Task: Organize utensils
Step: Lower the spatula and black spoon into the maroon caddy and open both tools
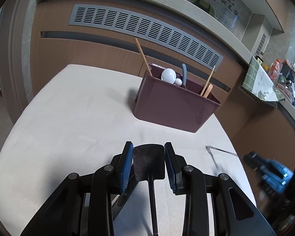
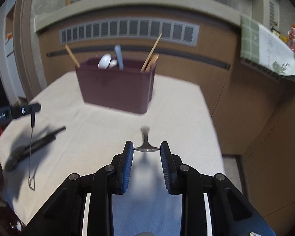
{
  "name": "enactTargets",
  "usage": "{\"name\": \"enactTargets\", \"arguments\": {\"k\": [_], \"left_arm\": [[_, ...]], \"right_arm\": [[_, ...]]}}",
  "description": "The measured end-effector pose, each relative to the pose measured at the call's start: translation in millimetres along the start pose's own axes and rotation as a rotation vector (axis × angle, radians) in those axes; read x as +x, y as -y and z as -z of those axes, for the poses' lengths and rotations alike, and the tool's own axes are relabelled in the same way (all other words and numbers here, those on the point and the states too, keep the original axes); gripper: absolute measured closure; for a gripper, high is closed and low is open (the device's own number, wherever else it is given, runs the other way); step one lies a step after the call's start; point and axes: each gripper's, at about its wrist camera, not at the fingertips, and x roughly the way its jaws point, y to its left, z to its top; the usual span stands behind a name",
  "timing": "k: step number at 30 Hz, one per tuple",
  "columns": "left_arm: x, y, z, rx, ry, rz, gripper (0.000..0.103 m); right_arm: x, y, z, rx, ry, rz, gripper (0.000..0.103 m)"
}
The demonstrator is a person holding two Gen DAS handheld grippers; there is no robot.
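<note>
In the left wrist view my left gripper (image 1: 148,155) is shut on the blade of a black spatula (image 1: 147,163). Its handle hangs down under the fingers. The right wrist view has my right gripper (image 2: 146,149) shut on the bowl of a metal spoon (image 2: 146,147), handle pointing forward, above the table. A maroon utensil holder (image 1: 177,108) (image 2: 116,90) stands at the table's far side with chopsticks, white spoons, a blue-grey handle and a wooden spoon in it. The blurred right gripper (image 1: 269,175) is at that view's right edge. The left gripper (image 2: 15,112) shows at the left, the spatula (image 2: 31,149) hanging thin beneath it.
The table (image 1: 68,118) has a pale cloth over it. Brown cabinets with a grey vent grille (image 1: 147,27) rise behind it. A counter with a green checked cloth (image 1: 257,78) and packets is on the right. A dark long shape (image 2: 37,143) lies below the left gripper, shadow or utensil unclear.
</note>
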Motion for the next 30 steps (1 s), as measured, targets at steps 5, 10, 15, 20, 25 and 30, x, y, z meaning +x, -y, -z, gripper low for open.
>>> {"name": "enactTargets", "arguments": {"k": [5,10,15,20,25,30], "left_arm": [[-5,3,-1,0.001,0.011,0.019,0.07],[-18,9,-5,0.021,0.056,0.041,0.07],[-30,15,-13,0.035,0.085,0.051,0.07],[-52,36,-52,0.105,0.175,0.093,0.07],[-67,58,-113,0.151,0.204,0.166,0.07],[-70,82,-164,0.237,0.242,0.183,0.07]], "right_arm": [[-24,7,-21,0.038,0.104,-0.007,0.078],[-35,5,-33,0.044,0.157,-0.01,0.078],[-40,1,-36,0.037,0.17,-0.027,0.078],[-46,1,-51,0.035,0.185,-0.04,0.078],[-70,8,-95,0.062,0.257,-0.048,0.078],[-84,12,-144,0.009,0.299,-0.065,0.078]]}}
